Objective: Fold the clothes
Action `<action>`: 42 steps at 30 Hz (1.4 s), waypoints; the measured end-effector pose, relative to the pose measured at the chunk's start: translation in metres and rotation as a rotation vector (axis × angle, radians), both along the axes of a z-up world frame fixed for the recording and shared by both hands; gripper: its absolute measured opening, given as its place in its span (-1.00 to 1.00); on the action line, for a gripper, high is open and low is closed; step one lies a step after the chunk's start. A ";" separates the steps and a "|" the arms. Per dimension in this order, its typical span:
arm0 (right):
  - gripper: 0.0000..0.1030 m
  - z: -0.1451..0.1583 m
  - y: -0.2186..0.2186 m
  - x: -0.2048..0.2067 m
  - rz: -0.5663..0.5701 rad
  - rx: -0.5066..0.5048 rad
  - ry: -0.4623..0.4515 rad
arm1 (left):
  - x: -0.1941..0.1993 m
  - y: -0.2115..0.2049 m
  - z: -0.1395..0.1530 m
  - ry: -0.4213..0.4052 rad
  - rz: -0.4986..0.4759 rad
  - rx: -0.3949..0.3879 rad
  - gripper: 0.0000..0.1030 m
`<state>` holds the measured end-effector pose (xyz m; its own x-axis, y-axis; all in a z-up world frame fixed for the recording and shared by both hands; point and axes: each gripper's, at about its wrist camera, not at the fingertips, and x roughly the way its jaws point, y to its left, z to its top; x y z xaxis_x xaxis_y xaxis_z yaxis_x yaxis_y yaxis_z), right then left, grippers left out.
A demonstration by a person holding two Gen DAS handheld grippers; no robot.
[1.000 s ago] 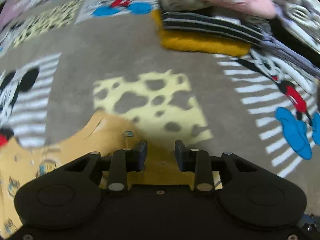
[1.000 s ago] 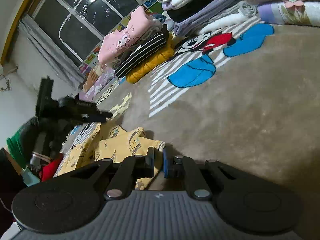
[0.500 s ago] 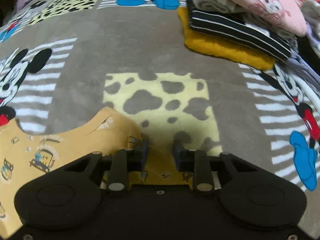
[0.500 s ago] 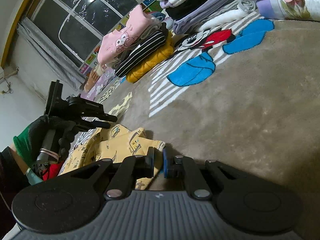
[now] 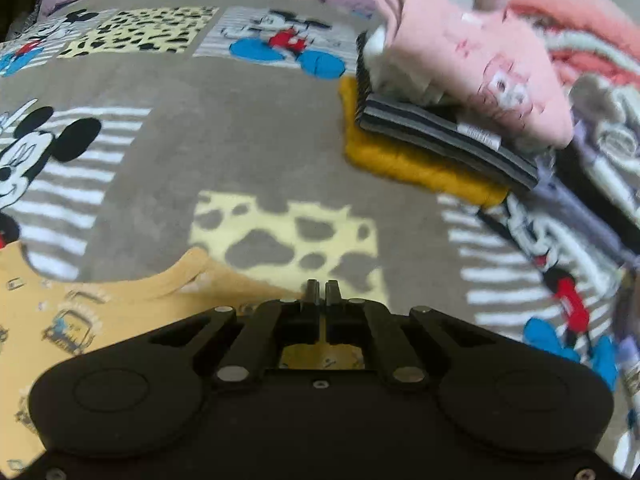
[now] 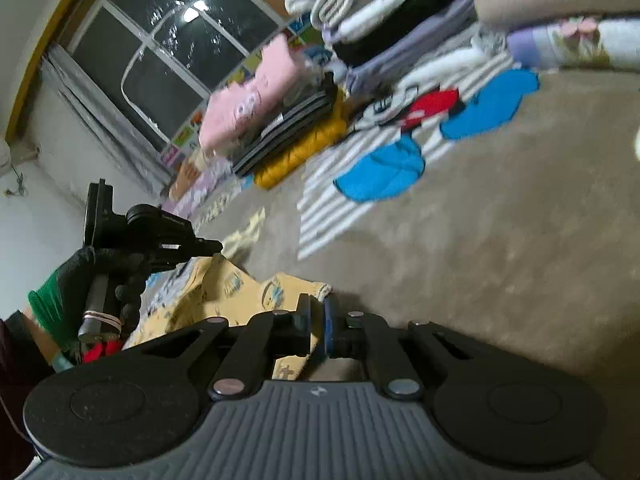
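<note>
Where half a second ago the left gripper [image 5: 321, 291] stood with its jaws apart over the shoulder of the yellow shirt [image 5: 100, 320], they have now clenched, and yellow cloth shows behind them; I judge a pinch of the shirt is caught there, near the neckline. The right gripper [image 6: 317, 322] is as it was, jaws nearly together on the shirt's hem or cuff, whose ribbed edge pokes out just beside them. The shirt lies partly spread, partly bunched, on the cartoon blanket [image 5: 240, 152], and in the right view its near edge looks raised off the blanket rather than flat. With both ends held, a fold can probably be carried across. A stack [image 5: 448, 120] of folded clothes sits well apart, further along the blanket. Both views are blurred, so the rig is likely moving.
</note>
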<state>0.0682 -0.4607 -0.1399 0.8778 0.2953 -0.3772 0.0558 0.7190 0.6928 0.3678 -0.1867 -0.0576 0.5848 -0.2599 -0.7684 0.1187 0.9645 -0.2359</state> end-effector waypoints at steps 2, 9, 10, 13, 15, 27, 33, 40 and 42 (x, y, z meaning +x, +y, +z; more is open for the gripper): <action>-0.85 0.000 -0.001 0.000 0.001 0.002 0.001 | 0.004 0.003 -0.007 0.008 0.014 -0.030 -1.00; -0.85 -0.004 -0.003 0.001 0.008 0.027 0.026 | 0.000 0.024 -0.013 -0.011 0.012 -0.147 -1.00; -0.85 -0.006 -0.004 0.001 0.005 0.038 0.031 | -0.002 0.028 -0.011 -0.020 0.005 -0.162 -0.99; -0.85 -0.008 -0.008 -0.001 -0.004 0.081 0.021 | -0.008 0.037 -0.004 -0.047 -0.017 -0.206 -0.99; -0.85 -0.007 -0.011 -0.004 -0.013 0.113 -0.011 | -0.012 0.043 0.000 -0.064 -0.033 -0.232 -0.99; -0.86 -0.009 -0.027 -0.009 -0.082 0.146 0.016 | -0.025 0.057 -0.027 -0.020 -0.063 -0.055 -0.96; -0.86 -0.010 -0.026 -0.007 -0.077 0.144 0.013 | -0.019 0.050 -0.032 -0.017 -0.068 -0.060 -0.95; -0.75 -0.017 -0.031 -0.003 -0.093 0.162 0.054 | -0.035 0.042 -0.004 -0.121 -0.088 -0.062 -0.94; -0.72 -0.020 -0.032 -0.001 -0.092 0.187 0.050 | -0.067 0.035 0.006 -0.163 -0.153 -0.034 -0.94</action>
